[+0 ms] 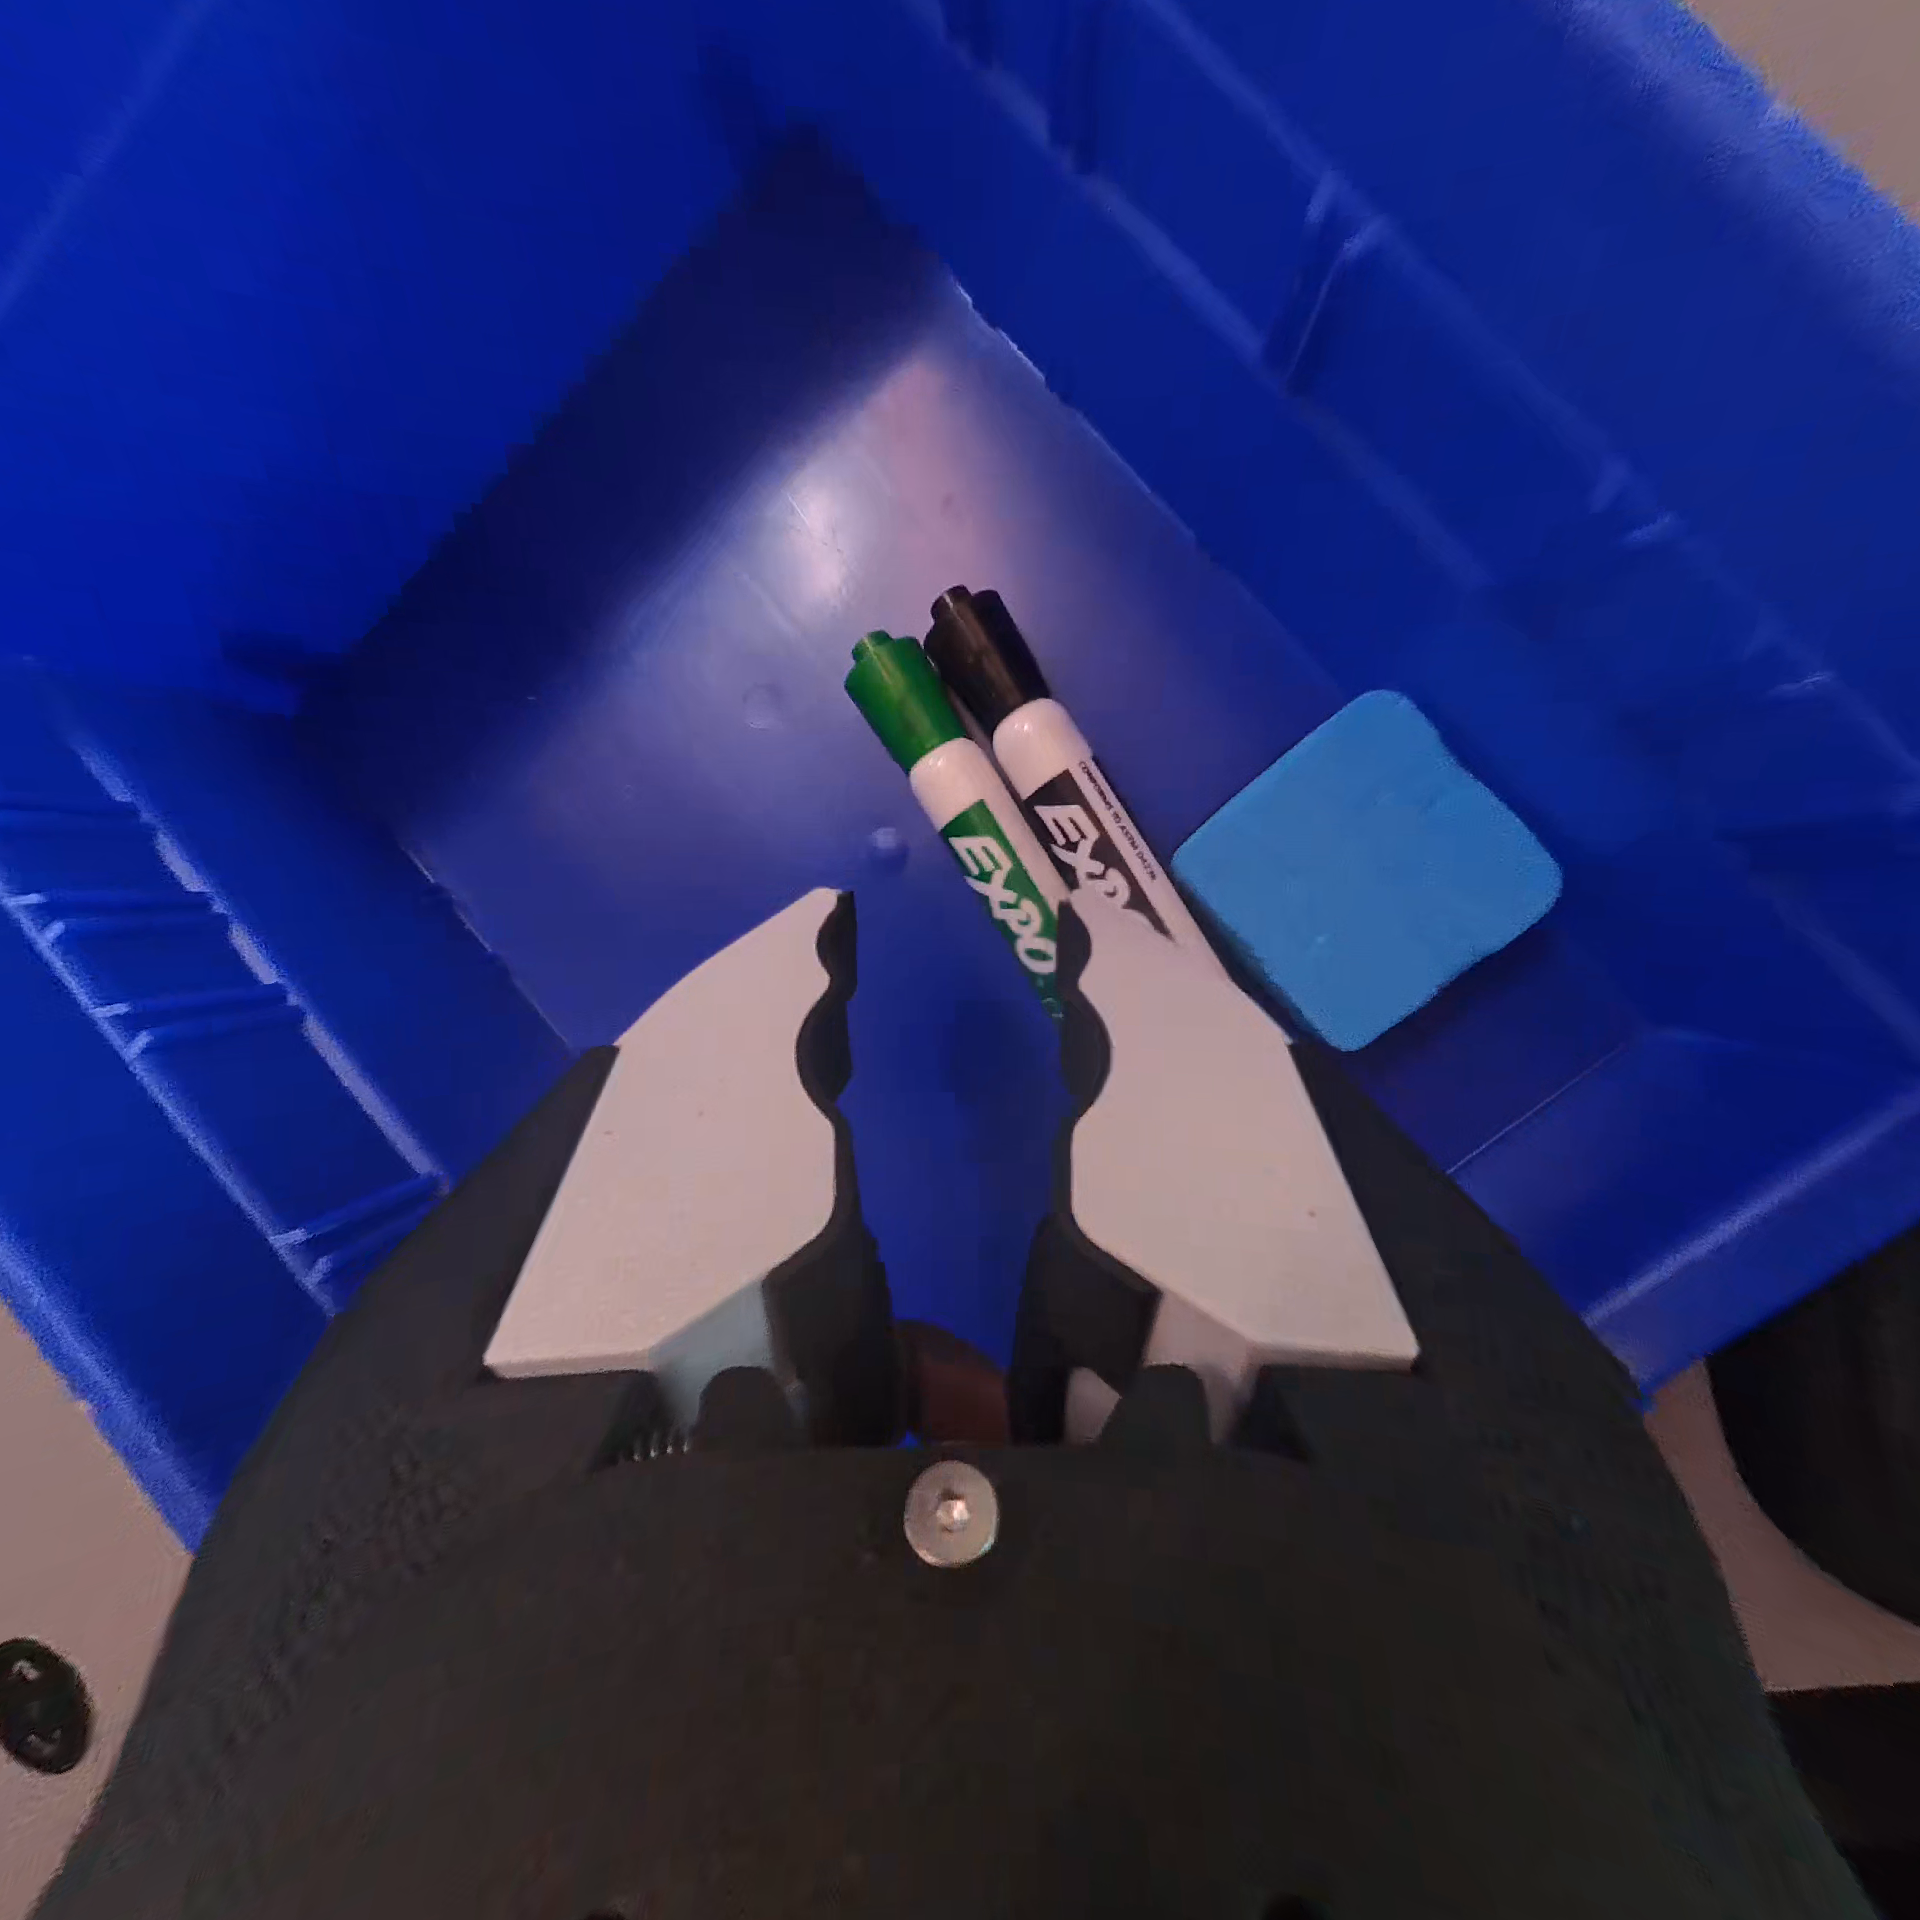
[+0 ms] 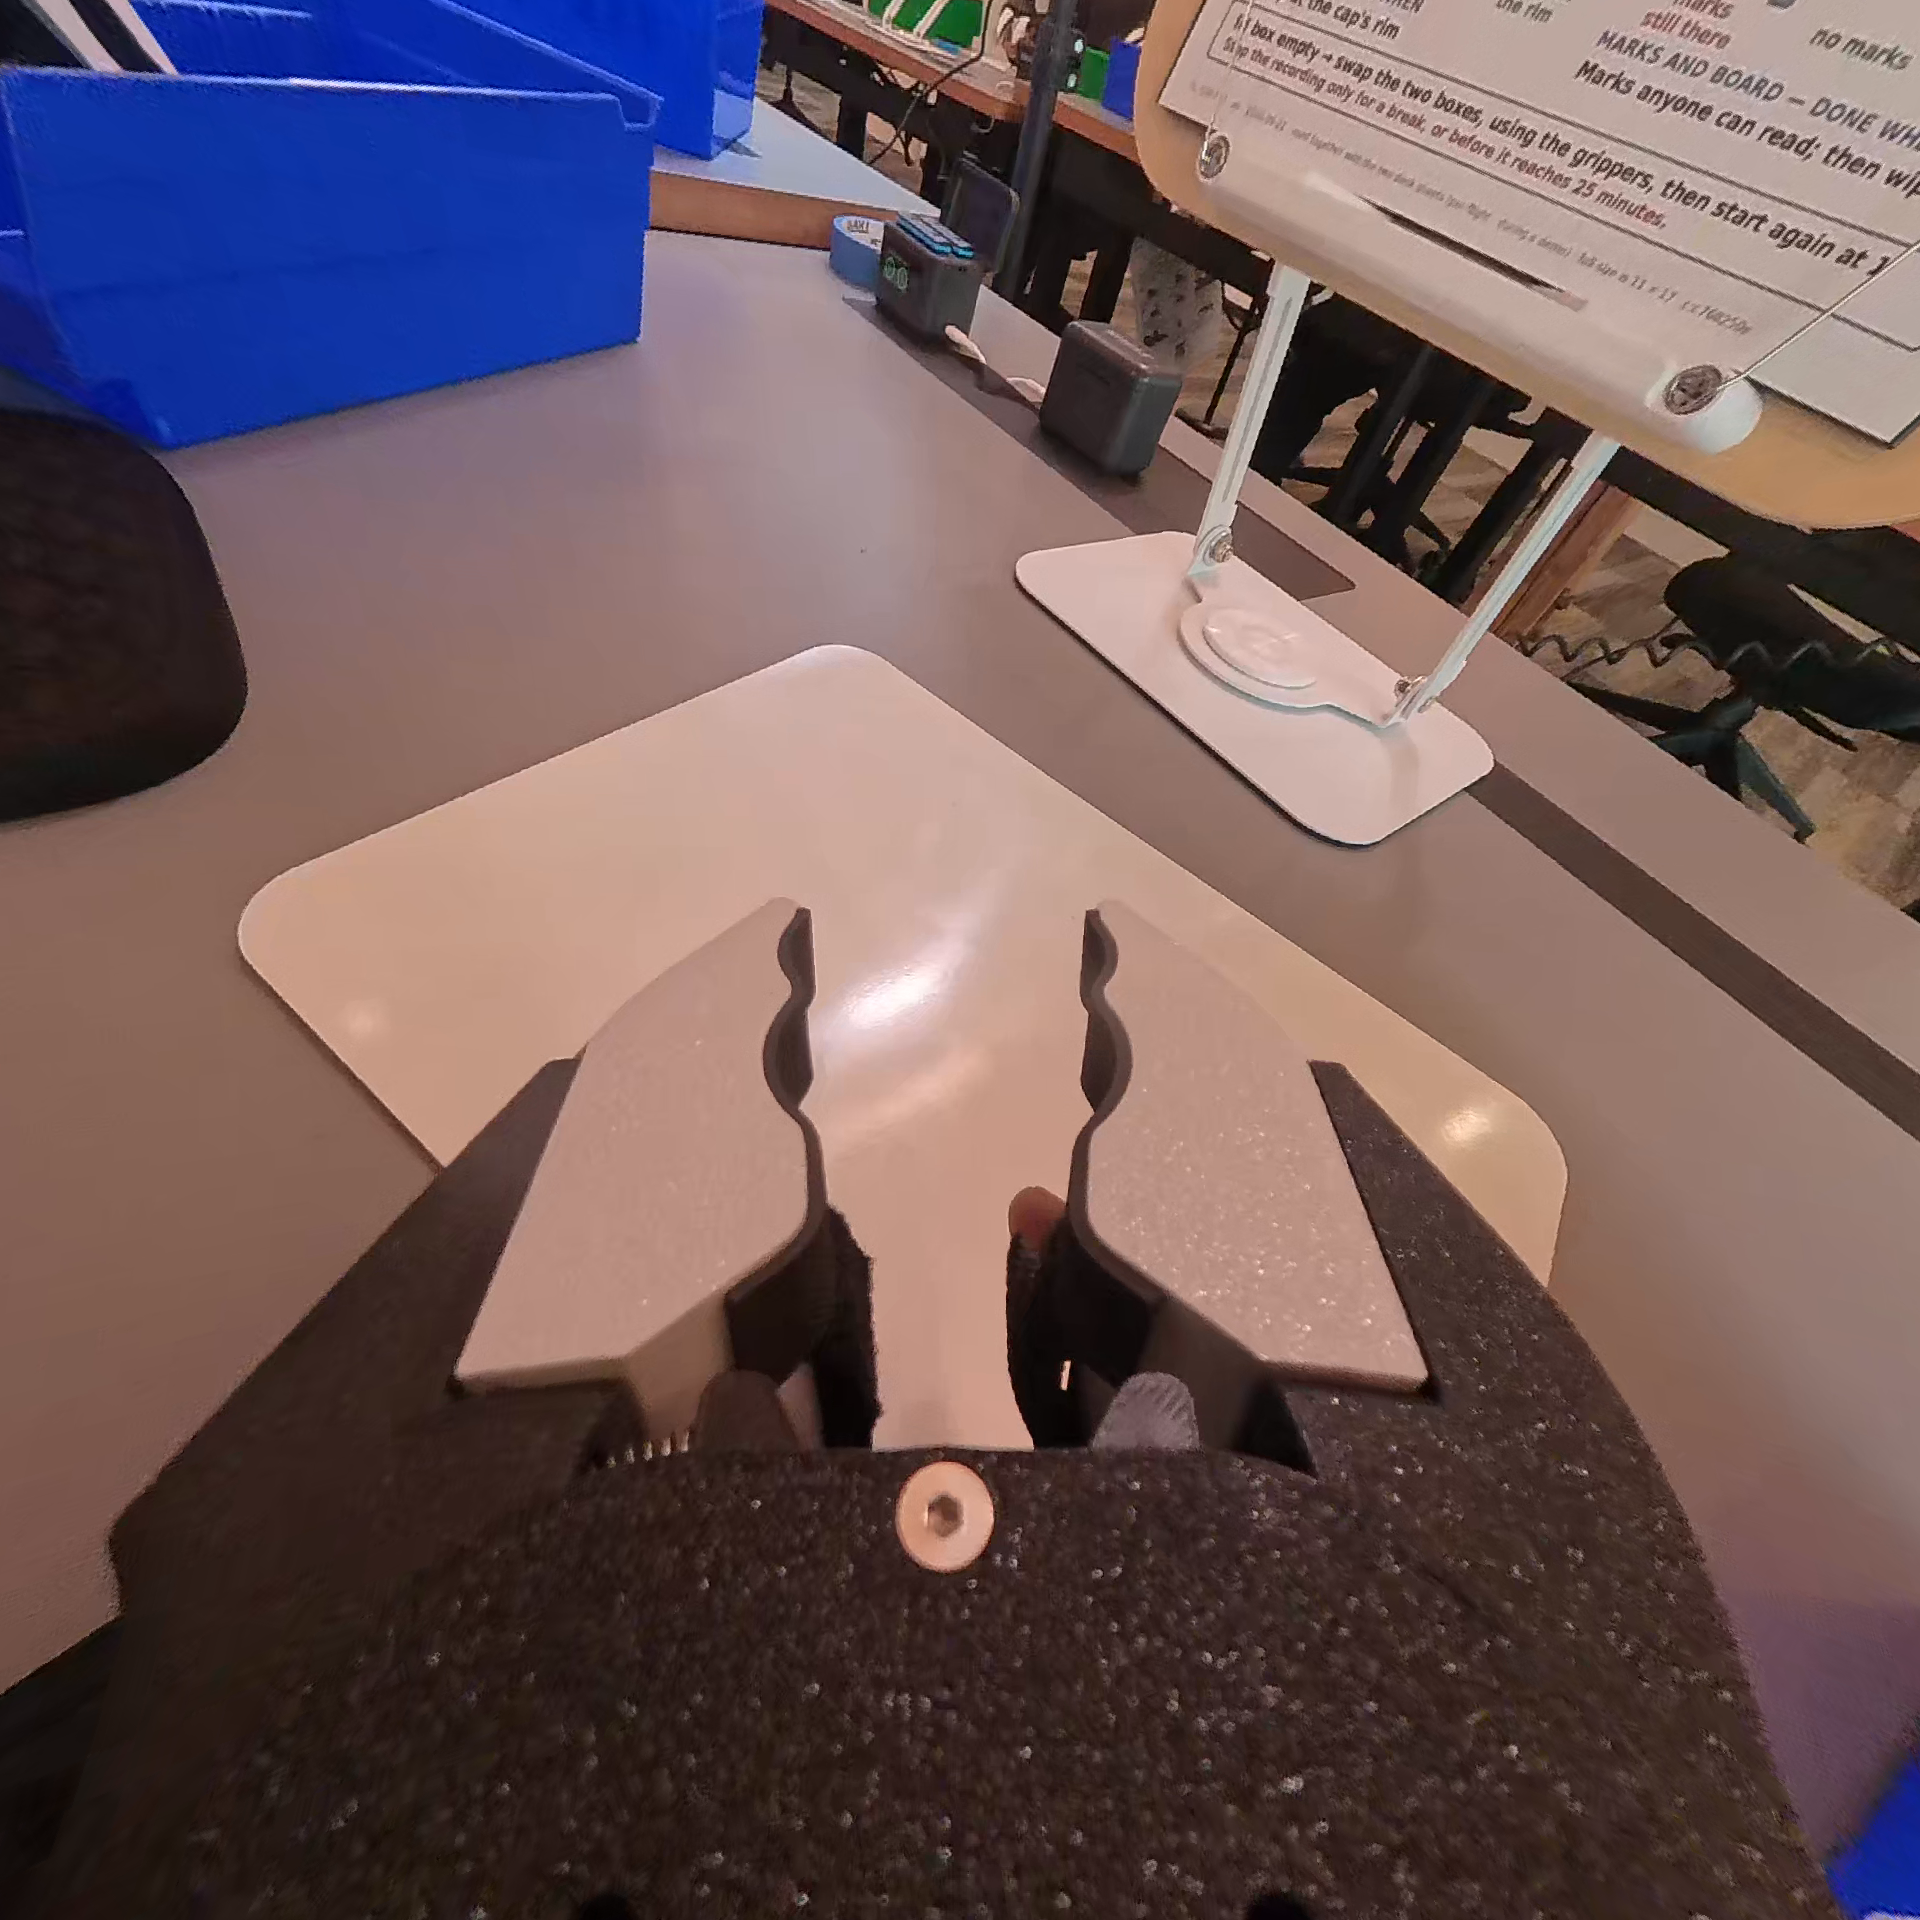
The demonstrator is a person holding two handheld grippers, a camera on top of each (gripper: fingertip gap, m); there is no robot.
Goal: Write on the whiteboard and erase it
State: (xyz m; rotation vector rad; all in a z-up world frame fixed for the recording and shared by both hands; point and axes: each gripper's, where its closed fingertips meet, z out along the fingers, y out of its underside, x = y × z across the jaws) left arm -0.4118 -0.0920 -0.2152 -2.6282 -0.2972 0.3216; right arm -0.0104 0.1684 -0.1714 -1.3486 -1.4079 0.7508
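- Left gripper (image 1: 956,935): fingers spread apart, grasping nothing, poised inside a blue bin (image 1: 520,468) above its floor.
- Green marker (image 1: 951,821) and black marker (image 1: 1039,769): capped, lying side by side and touching on the bin floor, lower ends hidden behind the right-hand finger.
- Light-blue eraser (image 1: 1366,868): flat on the bin floor, just beside the black marker.
- Right gripper (image 2: 945,945): fingers spread apart, empty, poised over a blank whiteboard (image 2: 644,831) lying flat on the grey table (image 2: 623,468).
- Document stand (image 2: 1257,675): on the table beyond the whiteboard, carrying a printed sheet.
- Blue bins (image 2: 312,239): at far left of the table.
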